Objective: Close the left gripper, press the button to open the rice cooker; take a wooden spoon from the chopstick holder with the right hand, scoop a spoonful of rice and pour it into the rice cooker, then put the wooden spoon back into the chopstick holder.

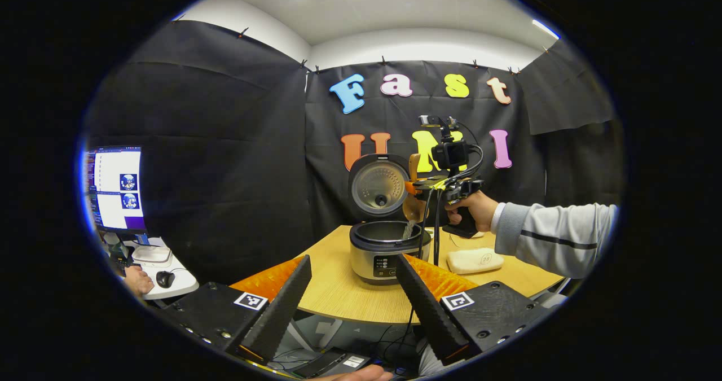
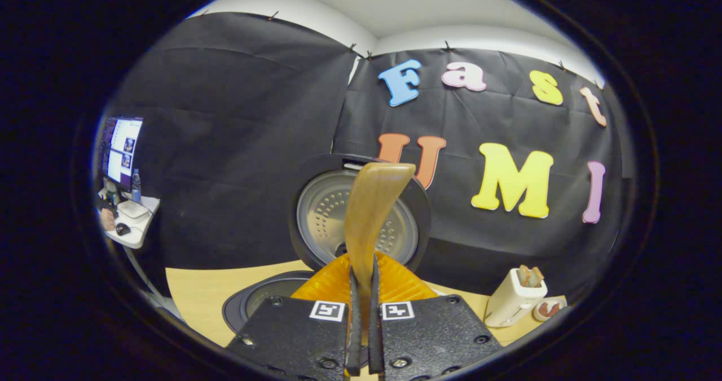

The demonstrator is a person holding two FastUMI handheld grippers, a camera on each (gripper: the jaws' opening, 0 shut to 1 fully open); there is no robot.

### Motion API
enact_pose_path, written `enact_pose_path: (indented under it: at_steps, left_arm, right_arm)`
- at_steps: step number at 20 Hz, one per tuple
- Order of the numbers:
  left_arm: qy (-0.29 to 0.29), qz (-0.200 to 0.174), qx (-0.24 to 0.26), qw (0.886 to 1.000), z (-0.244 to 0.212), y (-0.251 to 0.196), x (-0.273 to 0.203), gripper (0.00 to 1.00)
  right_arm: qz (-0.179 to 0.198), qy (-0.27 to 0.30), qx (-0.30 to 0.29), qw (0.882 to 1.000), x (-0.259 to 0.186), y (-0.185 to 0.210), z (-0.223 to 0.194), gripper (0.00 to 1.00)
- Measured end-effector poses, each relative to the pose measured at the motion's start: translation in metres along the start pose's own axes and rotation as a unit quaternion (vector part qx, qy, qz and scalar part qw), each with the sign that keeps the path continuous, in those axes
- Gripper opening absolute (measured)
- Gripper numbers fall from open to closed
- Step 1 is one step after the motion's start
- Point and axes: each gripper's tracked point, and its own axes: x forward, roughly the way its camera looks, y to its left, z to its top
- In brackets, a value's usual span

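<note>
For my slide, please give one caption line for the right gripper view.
Right gripper shut on the wooden spoon, above the open rice cooker.

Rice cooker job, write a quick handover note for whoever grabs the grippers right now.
Left gripper: open, holding nothing, back from the table.
Right gripper: shut on the wooden spoon, held over the rice cooker.
Done: lid is up, spoon taken; rice looks to be falling into the pot.
Left: finish the pour, then return the spoon to the chopstick holder, on the table to the cooker's right.
</note>
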Motion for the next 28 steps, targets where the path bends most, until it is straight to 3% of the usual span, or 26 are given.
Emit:
enact_pose_path:
  at_steps: [5, 6, 10, 11, 28]
  left_arm:
    - [0.001, -0.001, -0.012, 1.0, 0.004, -0.006, 0.001, 0.96]
    - [0.0, -0.002, -0.013, 1.0, 0.006, -0.009, 0.001, 0.88]
    - [-0.004, -0.018, -0.01, 1.0, 0.008, -0.025, 0.0, 0.88]
    - [-0.006, -0.021, -0.006, 1.0, 0.01, -0.03, 0.0, 0.96]
    - [-0.008, -0.055, 0.014, 0.998, 0.014, -0.09, 0.022, 0.96]
  right_arm:
    - [-0.028, -0.006, 0.014, 0.999, -0.013, -0.036, 0.016, 0.11]
    - [-0.037, -0.005, 0.017, 0.999, -0.016, -0.047, 0.016, 0.11]
    - [-0.074, 0.001, 0.039, 0.996, -0.03, -0.103, 0.014, 0.11]
    - [-0.084, 0.003, 0.043, 0.996, -0.035, -0.119, 0.013, 0.11]
    - [-0.231, 0.026, 0.069, 0.97, -0.16, -0.358, -0.014, 0.12]
